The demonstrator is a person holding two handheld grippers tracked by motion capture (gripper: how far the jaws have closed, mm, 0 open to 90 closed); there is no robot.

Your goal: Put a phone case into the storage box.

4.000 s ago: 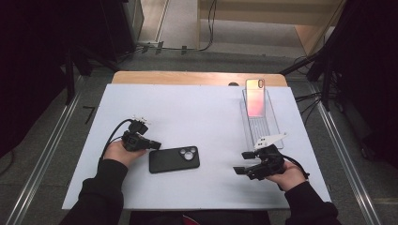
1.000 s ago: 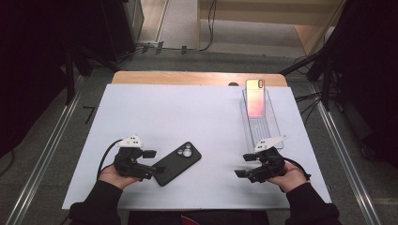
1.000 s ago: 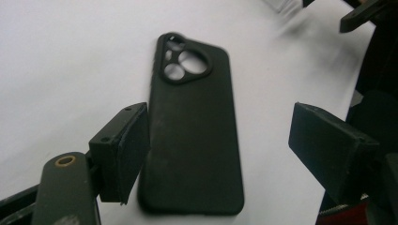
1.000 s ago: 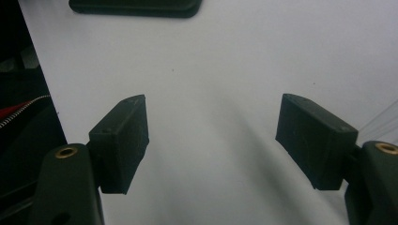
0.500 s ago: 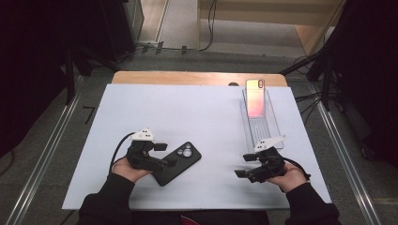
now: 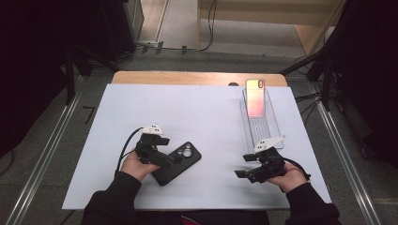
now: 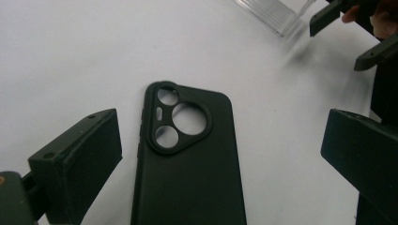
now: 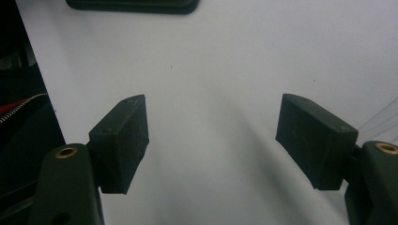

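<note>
— Left tool [image 6: 172, 160] has just been spreading its jaws and now stands wide over the black phone case [image 6: 179, 162], which lies flat, aslant on the white counter [image 6: 197, 117], pressed by neither pad. How should it close?

— I'd centre the case's long edges between the pads, come down low, then squeeze evenly below the camera cutout.

— And the right tool [image 6: 245, 168]?

— Parted, empty, well apart near the clear stand [image 6: 263, 131] holding the phone [image 6: 256, 97]; I'd leave it.

A white sheet [image 6: 197, 112] covers a wooden table [image 6: 187, 78] standing on grey carpeted floor [image 6: 56, 154]. Metal rails [image 6: 40, 168] run along both sides, with dark equipment and cables [image 6: 206, 28] behind.
</note>
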